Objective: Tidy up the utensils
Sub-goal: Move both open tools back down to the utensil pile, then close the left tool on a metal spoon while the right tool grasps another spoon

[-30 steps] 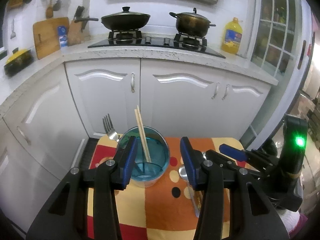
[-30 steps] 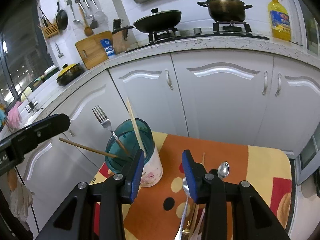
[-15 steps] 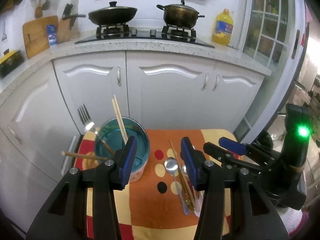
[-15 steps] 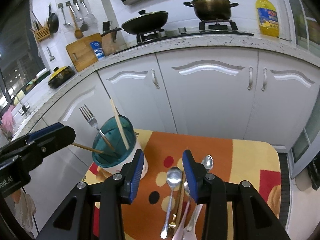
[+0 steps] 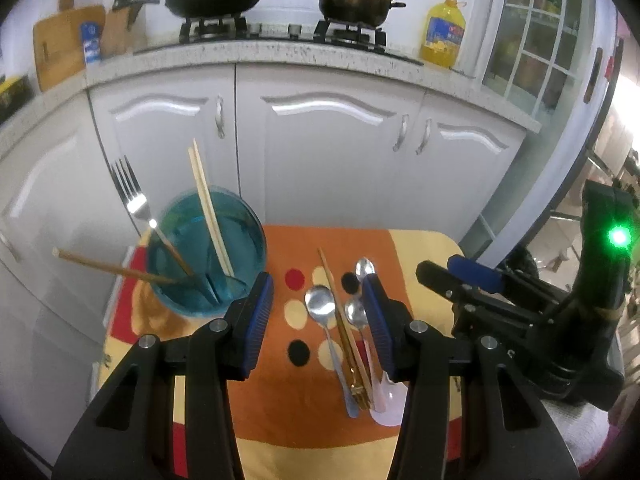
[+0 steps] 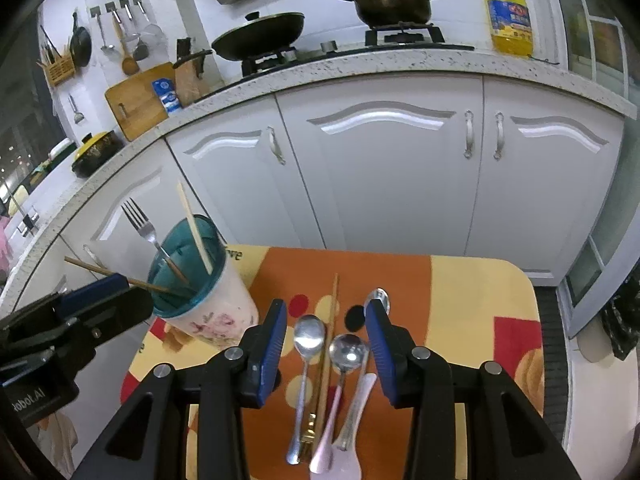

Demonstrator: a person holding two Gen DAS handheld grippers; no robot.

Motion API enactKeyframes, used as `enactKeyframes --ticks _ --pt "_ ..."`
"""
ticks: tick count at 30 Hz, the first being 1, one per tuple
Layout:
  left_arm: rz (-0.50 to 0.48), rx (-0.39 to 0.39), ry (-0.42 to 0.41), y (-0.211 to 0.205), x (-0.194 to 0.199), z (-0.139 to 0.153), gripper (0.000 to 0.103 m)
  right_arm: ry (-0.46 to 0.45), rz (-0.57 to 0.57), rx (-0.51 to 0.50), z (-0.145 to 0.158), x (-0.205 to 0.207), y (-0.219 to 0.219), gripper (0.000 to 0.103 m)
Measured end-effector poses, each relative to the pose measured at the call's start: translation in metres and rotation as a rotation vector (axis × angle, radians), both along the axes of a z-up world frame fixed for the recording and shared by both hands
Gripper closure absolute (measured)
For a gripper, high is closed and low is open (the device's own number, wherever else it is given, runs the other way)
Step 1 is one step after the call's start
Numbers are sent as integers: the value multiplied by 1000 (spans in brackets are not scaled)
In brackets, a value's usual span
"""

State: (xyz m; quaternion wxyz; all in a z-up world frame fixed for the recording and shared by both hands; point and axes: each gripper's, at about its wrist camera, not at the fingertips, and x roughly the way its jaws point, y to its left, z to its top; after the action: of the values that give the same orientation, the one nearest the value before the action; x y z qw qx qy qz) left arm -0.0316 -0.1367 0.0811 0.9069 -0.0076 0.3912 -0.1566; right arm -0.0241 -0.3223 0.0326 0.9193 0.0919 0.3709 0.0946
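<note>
Right wrist: left gripper [image 6: 108,292] just beside the utensil cup [image 6: 204,284].

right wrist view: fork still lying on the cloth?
No, the fork stands tines up in the teal-rimmed cup.

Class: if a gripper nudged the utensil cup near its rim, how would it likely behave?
The cup is tall with a narrow base, so probably tippy. The fork and chopsticks lean outward above the rim, likely shifting or rattling.
</note>
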Motion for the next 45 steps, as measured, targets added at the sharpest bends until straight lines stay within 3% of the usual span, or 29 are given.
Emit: enactKeyframes --ticks 16,24,34,45 --pt "-11 -53 130 -5 6 -50 56 83 -31 1 -33 7 -18 63" --pt "-4 -82 199 3 9 -74 47 118 -36 0 -48 7 -25 63" --pt "-15 -72 281 4 11 -111 47 205 5 80 -89 13 -34 63" --pt "50 -97 299 -4 30 -137 47 242 36 97 -114 33 -33 67"
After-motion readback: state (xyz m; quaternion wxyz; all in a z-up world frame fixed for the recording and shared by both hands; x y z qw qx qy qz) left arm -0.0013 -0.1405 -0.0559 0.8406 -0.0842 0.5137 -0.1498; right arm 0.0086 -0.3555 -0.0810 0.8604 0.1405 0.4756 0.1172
